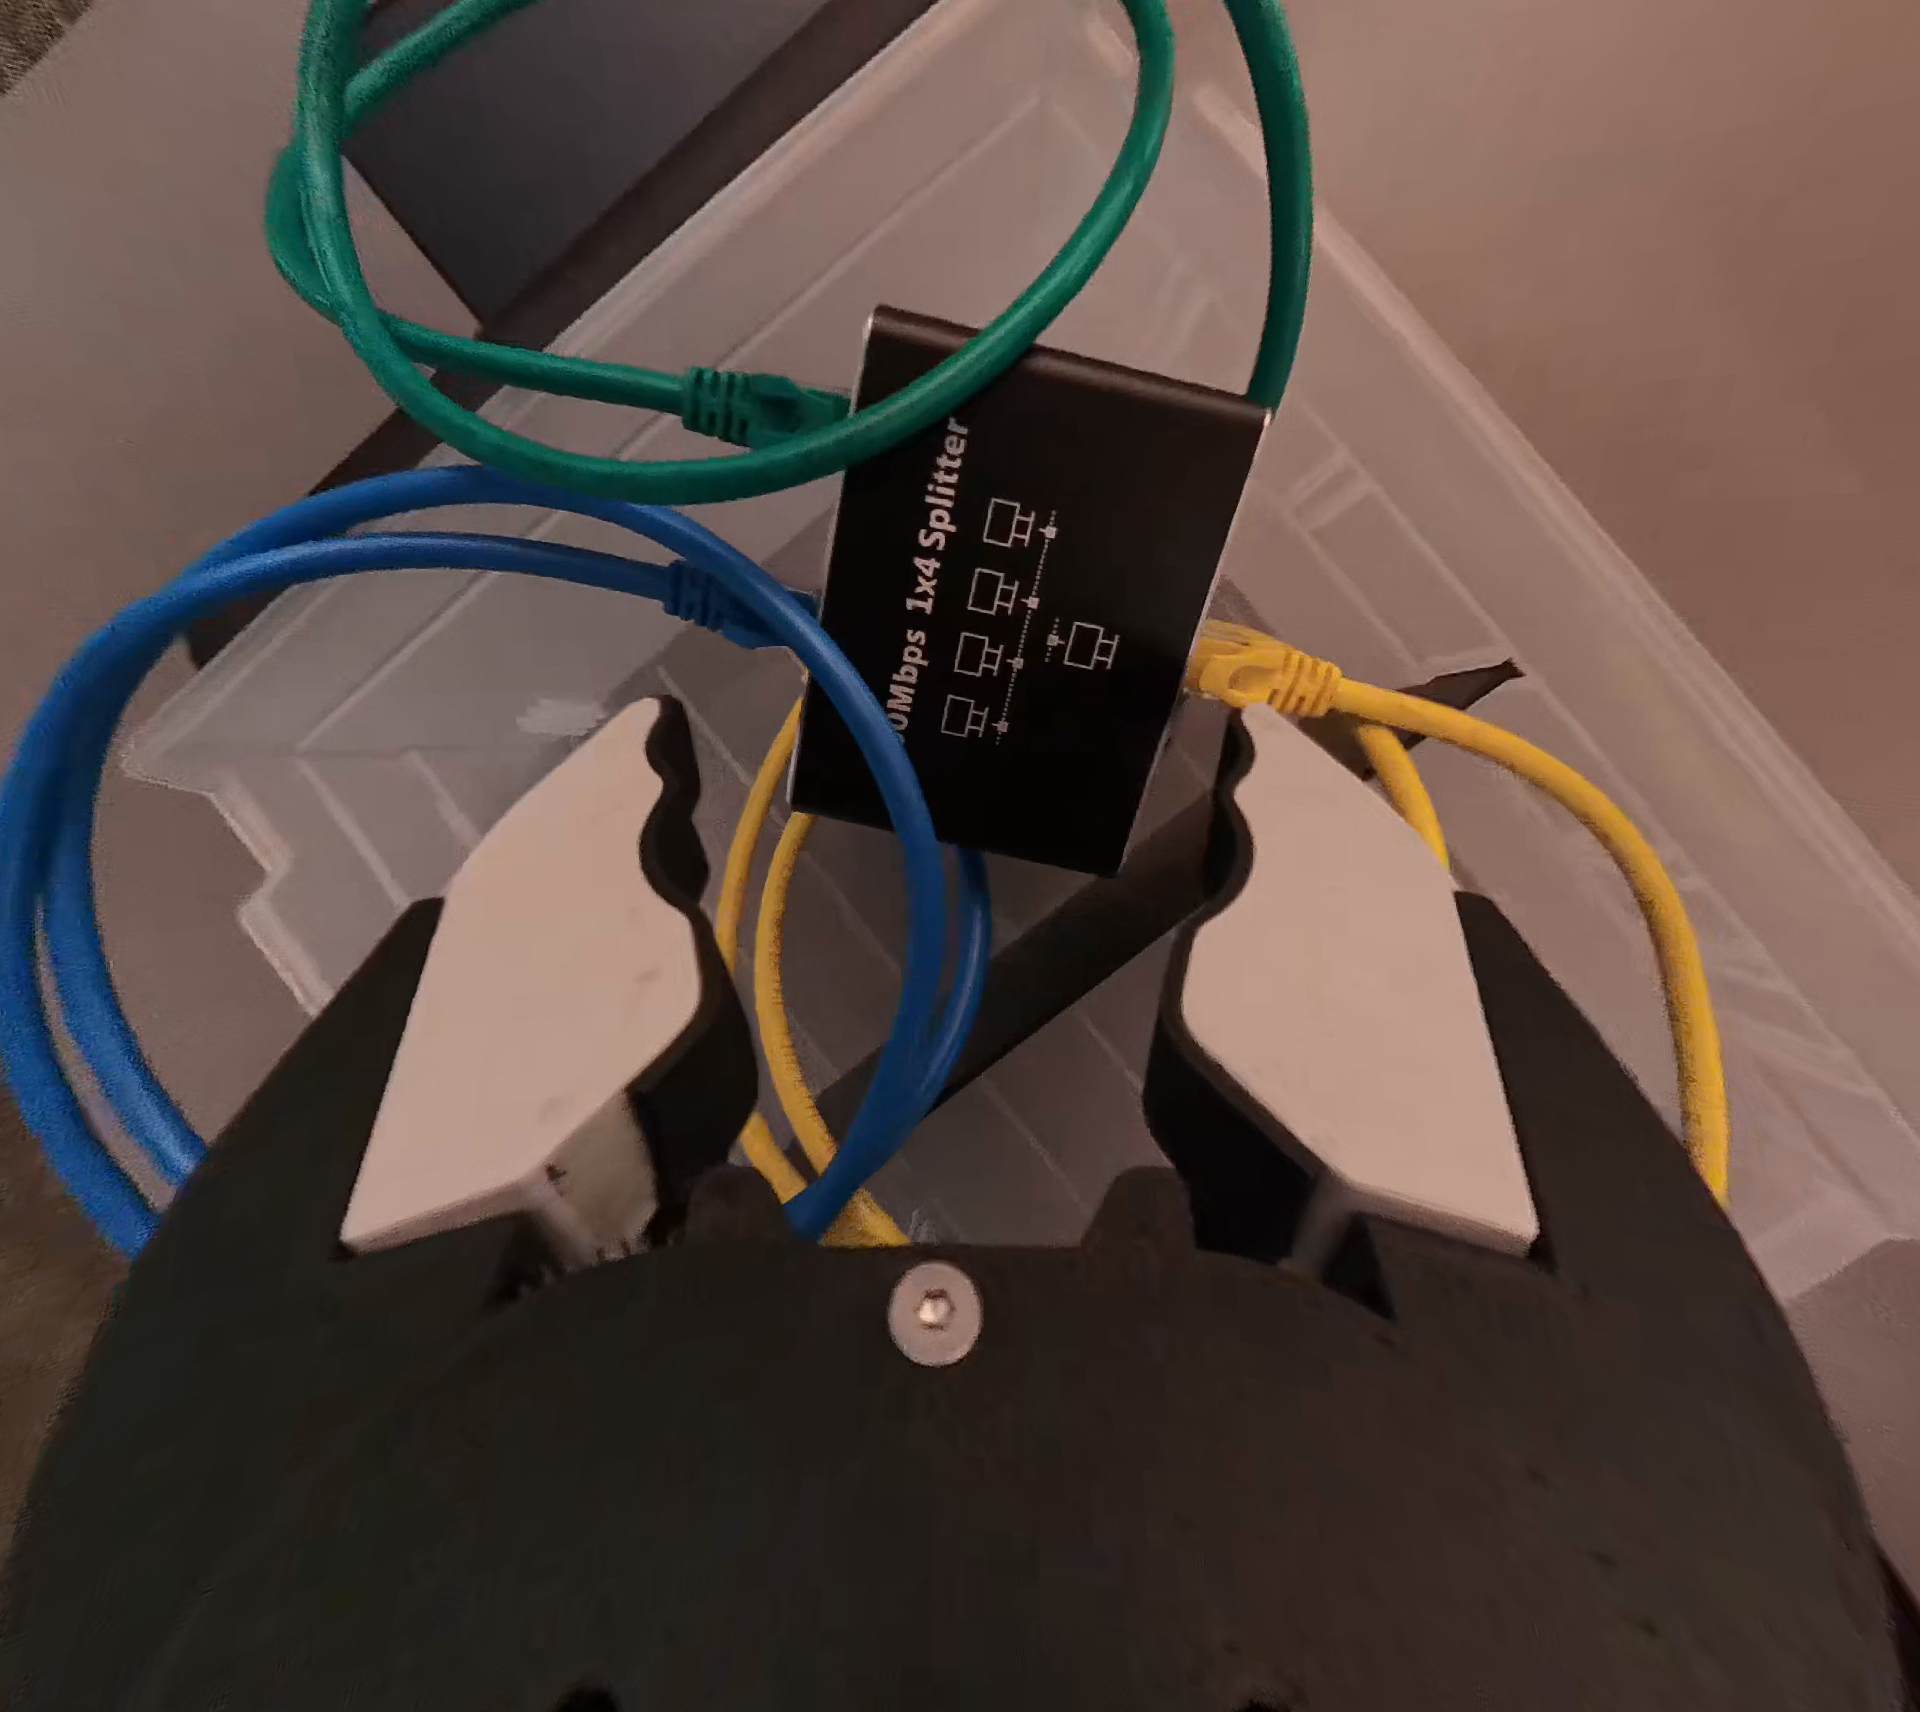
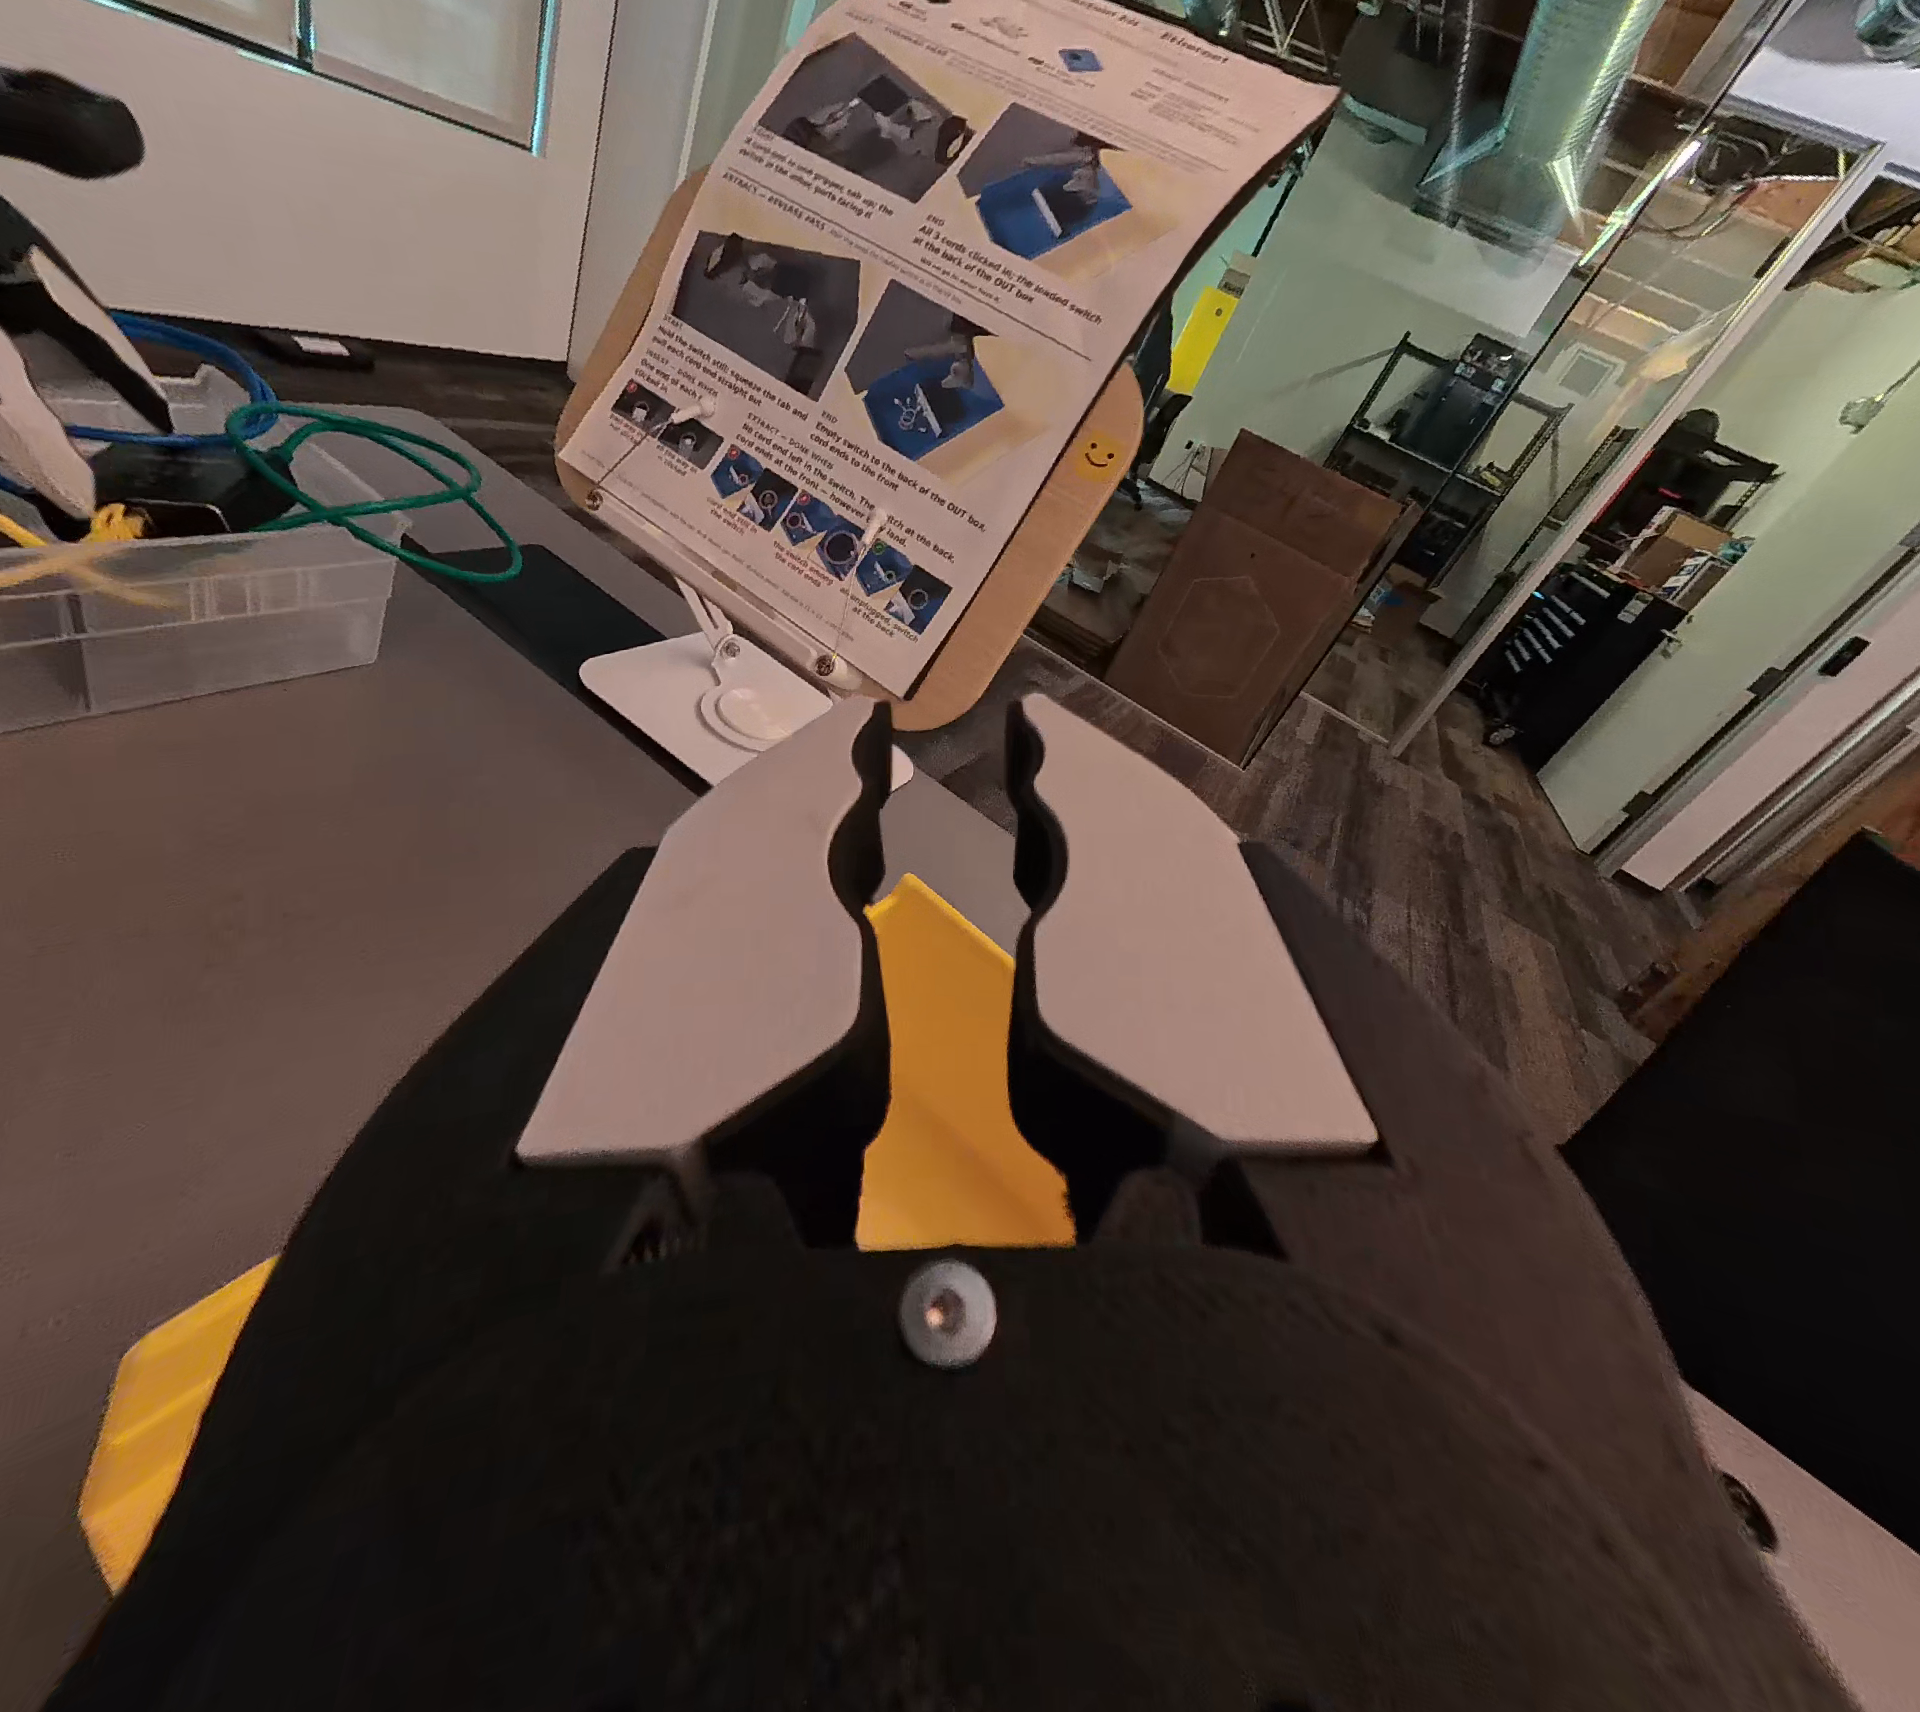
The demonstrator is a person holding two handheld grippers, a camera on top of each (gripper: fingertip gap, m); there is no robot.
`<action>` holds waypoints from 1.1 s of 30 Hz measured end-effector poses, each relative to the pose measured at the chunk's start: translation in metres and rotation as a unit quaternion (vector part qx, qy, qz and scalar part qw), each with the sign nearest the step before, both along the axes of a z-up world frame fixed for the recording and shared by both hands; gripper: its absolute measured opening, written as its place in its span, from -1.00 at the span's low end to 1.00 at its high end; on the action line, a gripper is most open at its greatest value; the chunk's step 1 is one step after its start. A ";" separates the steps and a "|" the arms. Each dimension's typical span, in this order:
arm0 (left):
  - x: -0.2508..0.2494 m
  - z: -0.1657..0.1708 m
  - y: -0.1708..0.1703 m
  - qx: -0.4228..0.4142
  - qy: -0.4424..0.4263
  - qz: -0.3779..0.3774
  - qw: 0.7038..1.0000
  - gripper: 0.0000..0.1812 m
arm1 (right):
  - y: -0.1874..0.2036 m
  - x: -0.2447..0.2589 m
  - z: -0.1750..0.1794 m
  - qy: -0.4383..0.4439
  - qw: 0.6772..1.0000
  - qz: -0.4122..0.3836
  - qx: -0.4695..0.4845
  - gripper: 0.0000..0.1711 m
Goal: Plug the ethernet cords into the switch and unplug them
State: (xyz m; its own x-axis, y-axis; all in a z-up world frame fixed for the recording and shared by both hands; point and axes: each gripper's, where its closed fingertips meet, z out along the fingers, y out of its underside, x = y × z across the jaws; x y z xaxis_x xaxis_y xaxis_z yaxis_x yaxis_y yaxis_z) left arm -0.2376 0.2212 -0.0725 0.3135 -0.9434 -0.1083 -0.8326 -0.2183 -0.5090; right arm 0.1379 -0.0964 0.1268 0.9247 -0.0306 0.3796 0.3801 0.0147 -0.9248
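Observation:
In the left wrist view a black switch (image 1: 1029,602) lies tilted over a clear plastic bin (image 1: 790,228). A green cord (image 1: 727,400) and a blue cord (image 1: 707,608) are plugged into its left side, and a yellow cord (image 1: 1262,675) into its right side. My left gripper (image 1: 945,722) is open, its fingers to either side of the switch's near end and not touching it. My right gripper (image 2: 951,717) is empty above the table, its jaws a narrow gap apart. The right wrist view shows the left gripper (image 2: 62,374) over the bin (image 2: 208,613) at far left.
A printed instruction sheet on a white stand (image 2: 883,312) stands on the grey table (image 2: 260,883) ahead of my right gripper. A yellow flat object (image 2: 935,1039) lies under the right gripper. Green cord loops (image 2: 364,478) hang over the bin's rim. Floor and shelving lie beyond the table's right edge. The left gripper's tips are roughly 55 centimetres from the right gripper's.

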 end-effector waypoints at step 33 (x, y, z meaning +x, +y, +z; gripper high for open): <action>0.027 0.219 -0.112 0.126 -0.386 -0.087 0.910 -0.16 | 0.049 -0.057 -0.022 -0.167 0.984 -0.015 -0.060 -0.76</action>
State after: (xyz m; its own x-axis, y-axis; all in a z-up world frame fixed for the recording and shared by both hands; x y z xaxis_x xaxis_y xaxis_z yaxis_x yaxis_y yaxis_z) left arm -0.2105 0.1092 0.1463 0.2363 -0.9615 -0.1399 -0.2170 0.0881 -0.9722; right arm 0.0805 -0.0472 0.1046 0.7473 0.0071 0.6644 0.6614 -0.1038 -0.7428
